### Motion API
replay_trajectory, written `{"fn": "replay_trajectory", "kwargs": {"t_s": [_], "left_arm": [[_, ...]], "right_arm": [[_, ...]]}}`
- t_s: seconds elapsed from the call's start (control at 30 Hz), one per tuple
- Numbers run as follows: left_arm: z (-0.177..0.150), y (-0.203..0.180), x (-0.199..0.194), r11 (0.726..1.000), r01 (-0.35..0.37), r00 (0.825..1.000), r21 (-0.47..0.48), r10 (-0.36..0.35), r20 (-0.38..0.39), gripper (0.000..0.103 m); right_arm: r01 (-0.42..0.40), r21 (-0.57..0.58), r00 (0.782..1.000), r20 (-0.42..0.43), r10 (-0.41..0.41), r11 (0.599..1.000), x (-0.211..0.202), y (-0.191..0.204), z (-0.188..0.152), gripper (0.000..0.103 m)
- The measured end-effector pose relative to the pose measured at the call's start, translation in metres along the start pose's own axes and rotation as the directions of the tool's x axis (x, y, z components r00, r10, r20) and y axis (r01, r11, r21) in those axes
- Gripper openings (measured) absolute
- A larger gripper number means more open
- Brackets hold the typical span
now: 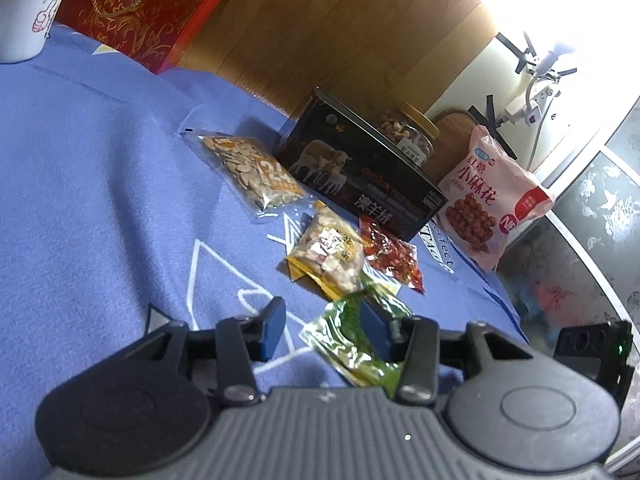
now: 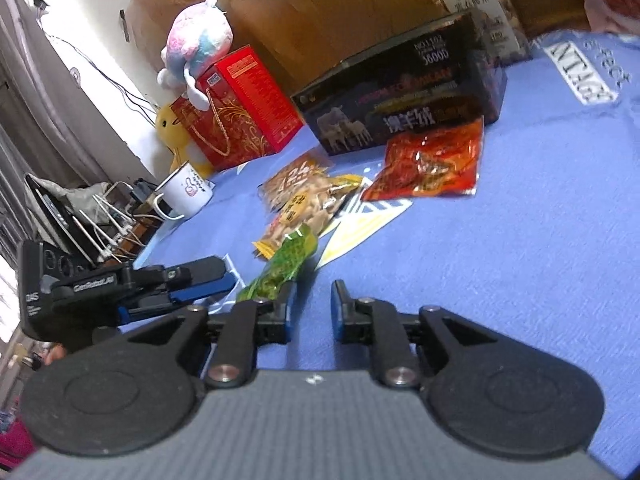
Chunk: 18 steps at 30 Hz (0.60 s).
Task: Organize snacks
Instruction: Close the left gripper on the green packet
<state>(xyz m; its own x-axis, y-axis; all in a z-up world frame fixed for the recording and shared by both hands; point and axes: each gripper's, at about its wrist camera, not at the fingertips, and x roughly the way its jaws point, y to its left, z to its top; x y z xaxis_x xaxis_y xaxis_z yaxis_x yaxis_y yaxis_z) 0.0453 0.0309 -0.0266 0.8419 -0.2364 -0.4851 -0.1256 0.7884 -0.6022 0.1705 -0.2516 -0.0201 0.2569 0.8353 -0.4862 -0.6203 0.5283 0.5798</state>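
My left gripper [image 1: 324, 330] gapes beside green packet [image 1: 356, 340] | my right gripper [image 2: 314, 308] spread apart, nothing held | blue cloth [image 1: 100, 200]

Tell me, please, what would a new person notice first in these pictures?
Probably the green packet by the left tool, whose jaws stand open around it. Behind it, small snack bags lie on the blue cloth before a black box. The pink bag stands right of the box.
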Motion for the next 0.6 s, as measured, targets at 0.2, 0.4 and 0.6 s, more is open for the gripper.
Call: {"fn": "replay_trajectory", "kwargs": {"t_s": [0.2, 0.4, 0.6], "left_arm": [[-0.012, -0.003, -0.009, 0.999, 0.032, 0.999, -0.027, -0.033, -0.029, 0.044], [-0.018, -0.003, -0.008, 0.993, 0.084, 0.993, -0.082, -0.090, -0.073, 0.044], [-0.016, 0.002, -0.006, 0.987, 0.101, 0.991, -0.127, -0.111, -0.074, 0.044]], "right_arm": [[0.014, -0.037, 1.000, -0.021, -0.015, 0.999, 0.013, 0.001, 0.011, 0.021], [-0.022, -0.020, 0.999, -0.043, 0.021, 1.000, 0.024, 0.001, 0.013, 0.022], [-0.135, 0.002, 0.984, -0.122, 0.134, 0.991, 0.020, 0.008, -0.001, 0.022]]}}
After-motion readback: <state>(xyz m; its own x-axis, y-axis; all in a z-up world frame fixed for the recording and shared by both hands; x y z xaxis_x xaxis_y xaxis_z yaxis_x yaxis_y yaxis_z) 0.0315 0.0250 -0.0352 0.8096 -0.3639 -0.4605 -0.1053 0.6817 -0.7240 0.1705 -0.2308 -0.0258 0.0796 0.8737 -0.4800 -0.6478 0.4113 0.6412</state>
